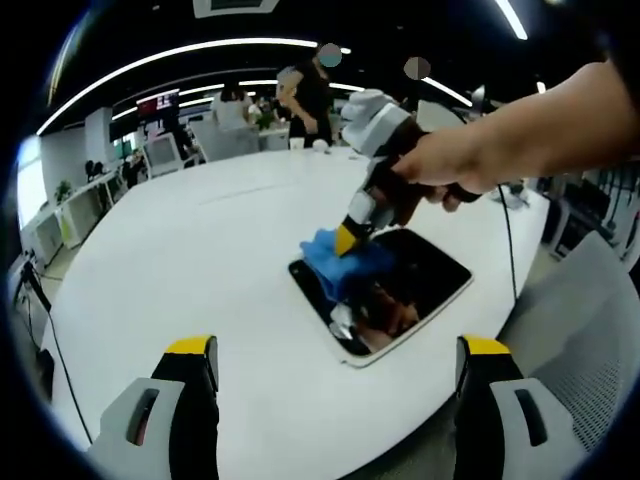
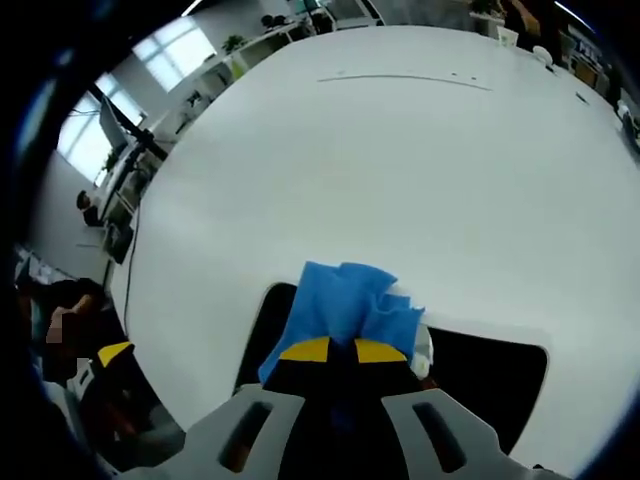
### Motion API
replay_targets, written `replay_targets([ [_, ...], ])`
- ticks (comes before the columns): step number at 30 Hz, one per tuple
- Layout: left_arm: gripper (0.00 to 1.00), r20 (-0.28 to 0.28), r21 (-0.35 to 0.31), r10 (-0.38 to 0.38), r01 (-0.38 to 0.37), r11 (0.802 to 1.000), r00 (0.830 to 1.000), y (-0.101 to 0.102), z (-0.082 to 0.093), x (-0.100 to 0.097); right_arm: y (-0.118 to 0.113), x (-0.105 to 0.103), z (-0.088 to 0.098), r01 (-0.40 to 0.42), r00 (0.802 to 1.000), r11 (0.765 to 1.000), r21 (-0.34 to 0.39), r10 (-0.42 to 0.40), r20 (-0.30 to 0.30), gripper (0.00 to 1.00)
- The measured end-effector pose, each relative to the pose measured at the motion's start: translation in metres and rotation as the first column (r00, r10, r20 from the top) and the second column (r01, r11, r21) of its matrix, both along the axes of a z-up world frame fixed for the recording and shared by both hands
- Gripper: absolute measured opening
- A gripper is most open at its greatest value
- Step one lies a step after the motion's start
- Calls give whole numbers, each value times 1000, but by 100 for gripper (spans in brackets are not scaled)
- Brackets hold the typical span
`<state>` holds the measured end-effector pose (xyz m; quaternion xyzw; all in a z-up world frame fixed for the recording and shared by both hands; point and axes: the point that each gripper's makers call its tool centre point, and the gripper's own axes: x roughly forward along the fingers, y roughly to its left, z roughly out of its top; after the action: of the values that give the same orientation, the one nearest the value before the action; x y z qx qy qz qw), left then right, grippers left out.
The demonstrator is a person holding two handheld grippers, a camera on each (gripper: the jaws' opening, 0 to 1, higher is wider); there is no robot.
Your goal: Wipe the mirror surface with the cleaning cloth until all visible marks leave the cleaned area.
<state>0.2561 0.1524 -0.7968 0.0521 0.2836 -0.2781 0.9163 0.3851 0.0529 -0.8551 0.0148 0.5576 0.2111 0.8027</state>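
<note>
A dark mirror (image 1: 415, 285) in a white frame lies flat on the white table (image 1: 200, 250), close to its near edge. On the mirror's far-left corner sits a crumpled blue cleaning cloth (image 1: 345, 262). A hand holds my right gripper (image 1: 347, 240), tips down on the cloth. In the right gripper view its yellow-tipped jaws (image 2: 345, 350) stand close together, shut on the cloth (image 2: 340, 295) and pressing it onto the mirror (image 2: 490, 385). My left gripper (image 1: 337, 350) hovers open just short of the mirror, nothing between its jaws. Its yellow tip (image 2: 113, 353) shows at the lower left.
A grey mesh chair (image 1: 590, 320) stands right of the mirror off the table edge. A thin cable (image 1: 507, 250) runs across the table's right side. People, desks and monitors (image 1: 160, 105) fill the background beyond the table.
</note>
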Motion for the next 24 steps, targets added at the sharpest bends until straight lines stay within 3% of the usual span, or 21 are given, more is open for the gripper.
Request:
replay_targets([
  [10, 99, -3, 3, -2, 2, 1000, 1000, 0, -1, 0, -2, -5, -1, 11, 1000, 1000, 11, -11, -3, 1],
  [24, 99, 1, 3, 5, -5, 1000, 1000, 1, -2, 0, -3, -29, -2, 1, 1000, 1000, 12, -1, 0, 1],
])
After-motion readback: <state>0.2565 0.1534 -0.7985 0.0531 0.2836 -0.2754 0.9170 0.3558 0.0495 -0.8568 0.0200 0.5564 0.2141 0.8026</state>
